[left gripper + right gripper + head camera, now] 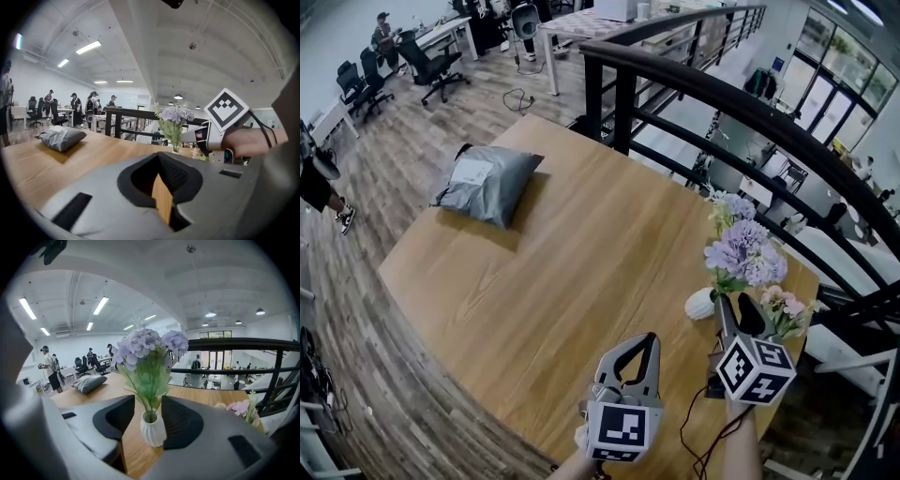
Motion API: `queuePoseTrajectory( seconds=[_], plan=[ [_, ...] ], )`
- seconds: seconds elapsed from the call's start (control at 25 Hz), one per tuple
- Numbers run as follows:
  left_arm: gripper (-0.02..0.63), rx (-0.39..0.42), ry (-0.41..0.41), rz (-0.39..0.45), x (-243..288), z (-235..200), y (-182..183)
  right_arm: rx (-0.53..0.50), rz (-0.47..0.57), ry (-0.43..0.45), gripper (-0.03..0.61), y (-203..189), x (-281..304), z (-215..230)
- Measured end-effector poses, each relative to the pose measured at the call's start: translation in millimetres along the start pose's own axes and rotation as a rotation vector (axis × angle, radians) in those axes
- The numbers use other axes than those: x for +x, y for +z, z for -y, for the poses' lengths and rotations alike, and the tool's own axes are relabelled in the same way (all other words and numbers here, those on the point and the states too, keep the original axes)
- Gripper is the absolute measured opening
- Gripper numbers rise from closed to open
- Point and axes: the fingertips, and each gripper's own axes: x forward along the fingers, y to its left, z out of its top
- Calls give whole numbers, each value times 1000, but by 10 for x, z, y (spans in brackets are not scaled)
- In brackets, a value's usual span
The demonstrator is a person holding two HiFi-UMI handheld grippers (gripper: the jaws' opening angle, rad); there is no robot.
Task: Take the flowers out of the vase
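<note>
1. Grey bag (pixel 487 183) lies far left on the table (pixel 581 253), well apart from everything else.
2. Left tongs (pixel 651 339) are closed with nothing in them, above the table's near side.
3. White vase (pixel 700 303) stands upright near the table's right edge, with purple flowers (pixel 745 251) in it.
4. Right tongs (pixel 737 309) are open, just beside the vase. In the right gripper view the vase and stems show in the gap, and the pads don't touch them.
5. Pink flowers (pixel 783 307) lie at the table's right edge, right of the right tongs.
6. Black railing (pixel 722 103) runs behind the table.
</note>
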Motion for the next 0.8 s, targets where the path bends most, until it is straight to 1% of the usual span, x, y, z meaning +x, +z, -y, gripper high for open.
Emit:
queuePoseTrajectory(
  seconds=[0.08,0.28,0.4,0.52,0.68,0.8],
  plan=[
    [43,-3,-6,-5,31,20,-18,1,-6,-1,216,-24,39,15],
    [43,-32,-11,-24,84,53,-64,-5,-30,2,216,-81,151,42],
    [43,-14,-10,-24,107,41,-104,2,-37,2,216,-129,200,32],
    [43,1,-13,-26,128,32,-139,-18,-37,-3,216,-144,242,22],
    [43,-2,-15,-37,126,8,-187,-40,-29,-12,216,-138,289,16],
    [44,-19,-10,-48,126,-4,-237,-40,-23,-13,216,-153,320,33]
  ],
)
